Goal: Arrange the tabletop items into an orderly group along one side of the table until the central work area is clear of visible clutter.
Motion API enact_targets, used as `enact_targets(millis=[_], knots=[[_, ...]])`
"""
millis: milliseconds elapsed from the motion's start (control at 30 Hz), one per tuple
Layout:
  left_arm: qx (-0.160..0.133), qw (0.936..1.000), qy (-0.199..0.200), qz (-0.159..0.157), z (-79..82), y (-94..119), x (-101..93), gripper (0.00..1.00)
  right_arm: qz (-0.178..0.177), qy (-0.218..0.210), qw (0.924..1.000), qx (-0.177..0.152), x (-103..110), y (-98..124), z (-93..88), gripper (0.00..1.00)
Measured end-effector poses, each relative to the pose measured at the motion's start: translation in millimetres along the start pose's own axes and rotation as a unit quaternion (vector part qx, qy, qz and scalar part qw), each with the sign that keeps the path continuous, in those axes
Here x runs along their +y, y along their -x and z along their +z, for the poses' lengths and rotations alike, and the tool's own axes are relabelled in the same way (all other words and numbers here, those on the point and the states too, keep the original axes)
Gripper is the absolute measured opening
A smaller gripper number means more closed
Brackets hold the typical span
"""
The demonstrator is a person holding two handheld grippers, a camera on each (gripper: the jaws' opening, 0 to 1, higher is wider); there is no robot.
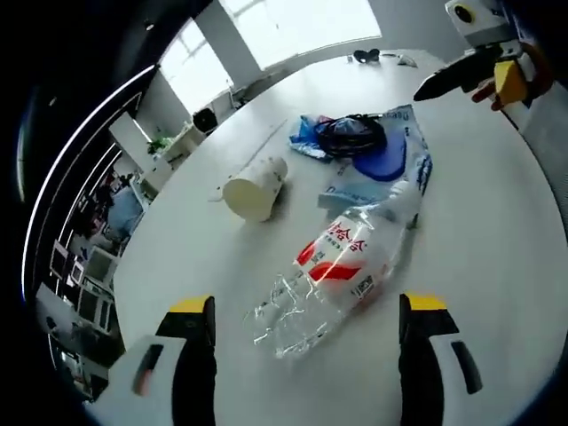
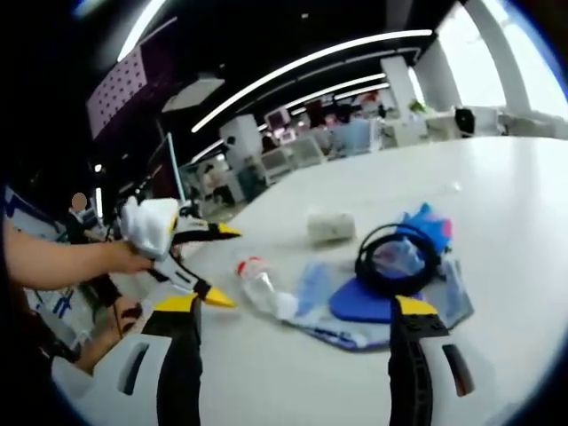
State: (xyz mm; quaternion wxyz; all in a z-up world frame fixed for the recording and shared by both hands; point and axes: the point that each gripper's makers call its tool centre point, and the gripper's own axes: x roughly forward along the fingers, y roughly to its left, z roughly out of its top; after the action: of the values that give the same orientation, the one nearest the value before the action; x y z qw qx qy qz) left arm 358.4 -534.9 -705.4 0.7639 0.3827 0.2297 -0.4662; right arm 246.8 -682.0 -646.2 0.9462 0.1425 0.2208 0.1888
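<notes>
In the left gripper view, my left gripper [image 1: 306, 333] had its yellow-tipped fingers [image 1: 192, 321] spread wide and grasping nothing, hovering over the white desk [image 1: 497, 240]. Between and just beyond them lay a crushed clear plastic bottle [image 1: 333, 275] on its side, its red-and-white label up and its base end nearest me. Its neck end reached a flat blue-and-white plastic packet [image 1: 410, 160] farther out. On that packet sat a blue disc-shaped item [image 1: 383, 164] and a coil of black cable [image 1: 352, 133]. To the left of the bottle, apart from it, a white paper cup [image 1: 255, 186] lay tipped on its side with its mouth toward the packet. At the upper right of that view I saw my right gripper [image 1: 475, 75] above the desk.

In the right gripper view, my right gripper [image 2: 297, 311] also had its fingers [image 2: 414, 312] released, with nothing between them. Just past them lay the packet [image 2: 342, 335] with the blue disc [image 2: 359, 302] and the cable coil [image 2: 398, 257] on top. The bottle [image 2: 259, 282] lay at the packet's left, red cap showing, and the cup [image 2: 330, 226] lay farther back. On the left, a person's hand [image 2: 124, 257] held the left gripper [image 2: 222, 266], its yellow tips parted, near the bottle. Beyond the desk I could see an office with screens and ceiling strip lights.
</notes>
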Motion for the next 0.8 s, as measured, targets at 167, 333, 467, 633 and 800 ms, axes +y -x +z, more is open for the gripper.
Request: enact_targets(millis=[167,333,467,633,800], knots=[[0.010,0.9997,-0.020,-0.012,-3.4,-4.3,-1.9,0.83,0.001,-0.001,1.0000,0.001,1.5,0.1,-1.4,0.85],[0.026,0.9984,-0.043,-0.026,-8.3,-9.2,-5.0,0.82,0.002,-0.002,1.0000,0.002,3.1,-0.1,-2.9,0.85],[0.029,0.9974,-0.056,-0.035,-7.5,-10.6,-6.5,0.79,0.002,-0.002,1.0000,0.003,3.5,0.2,-3.7,0.85],[0.030,0.9965,-0.065,-0.044,-7.2,-13.6,-6.4,0.77,0.002,-0.003,1.0000,0.002,2.8,0.6,-4.2,0.85],[0.033,0.9953,-0.073,-0.054,-7.6,-15.1,-6.6,0.75,0.001,-0.004,1.0000,0.001,1.6,1.4,-4.3,0.85]])
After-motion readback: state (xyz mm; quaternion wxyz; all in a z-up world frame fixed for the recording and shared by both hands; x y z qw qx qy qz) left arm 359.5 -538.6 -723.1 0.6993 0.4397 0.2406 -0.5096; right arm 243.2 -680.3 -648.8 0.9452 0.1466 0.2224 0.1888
